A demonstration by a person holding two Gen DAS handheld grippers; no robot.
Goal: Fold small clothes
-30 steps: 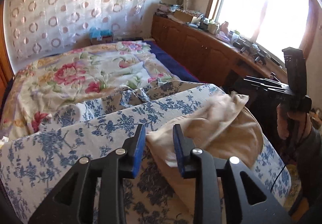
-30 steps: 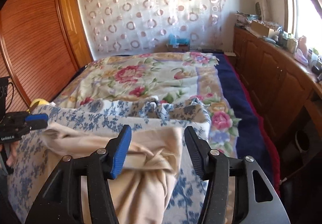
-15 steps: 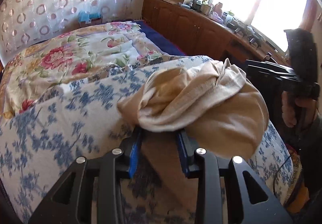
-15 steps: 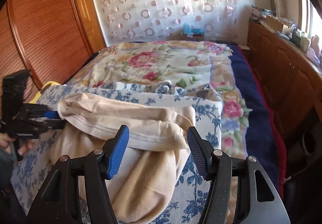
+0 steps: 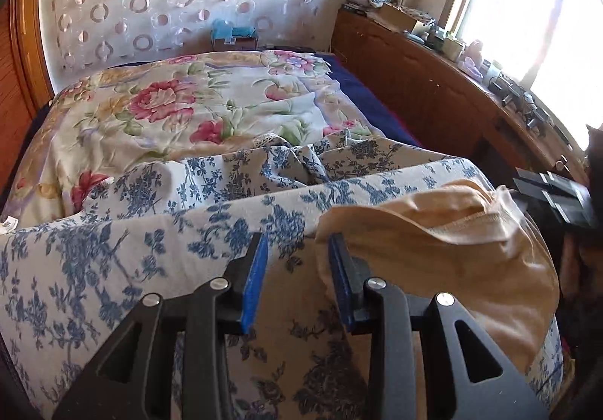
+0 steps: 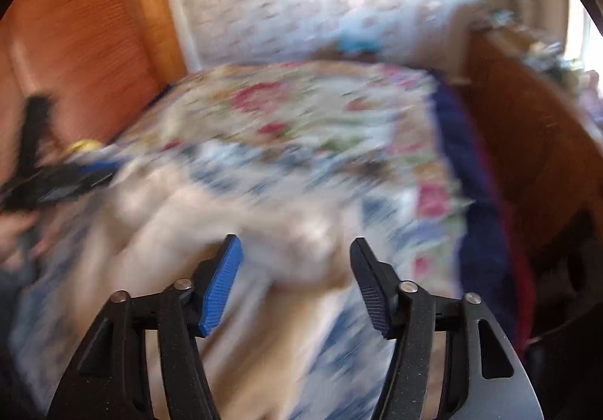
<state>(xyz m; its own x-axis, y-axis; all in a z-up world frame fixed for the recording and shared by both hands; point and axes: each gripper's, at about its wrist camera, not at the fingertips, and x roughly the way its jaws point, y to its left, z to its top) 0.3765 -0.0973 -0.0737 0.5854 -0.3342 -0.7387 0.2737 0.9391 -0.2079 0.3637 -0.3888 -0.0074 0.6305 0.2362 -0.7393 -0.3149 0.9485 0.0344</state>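
A: Any writing to read anywhere?

B: None that I can make out. The boxes on the wooden cabinet point(image 5: 433, 80), far ahead and right of the left tongs point(image 5: 296, 261), are too small, and the right wrist view is smeared with blur.

A: Where is the garment?

B: The beige garment point(image 5: 452, 250) lies bunched on the blue-flowered sheet point(image 5: 113, 261) at the near end of the bed. Its left edge sits against the outer side of the left tongs' right pad. Between the pads there is only sheet, so these tongs stand part open and grip nothing.

A: And the right tongs point(image 6: 296, 280)?

B: Open too. Their jaws have just been closing, with blurred beige cloth lying in the gap, but the pads do not press on it (as far as the blur allows).

A: Room to move?

B: Bare sheet stretches left of the left tongs, and the floral quilt point(image 5: 169, 107) lies beyond. Only the right view shows the orange wooden panel point(image 6: 83, 43) far to its left.
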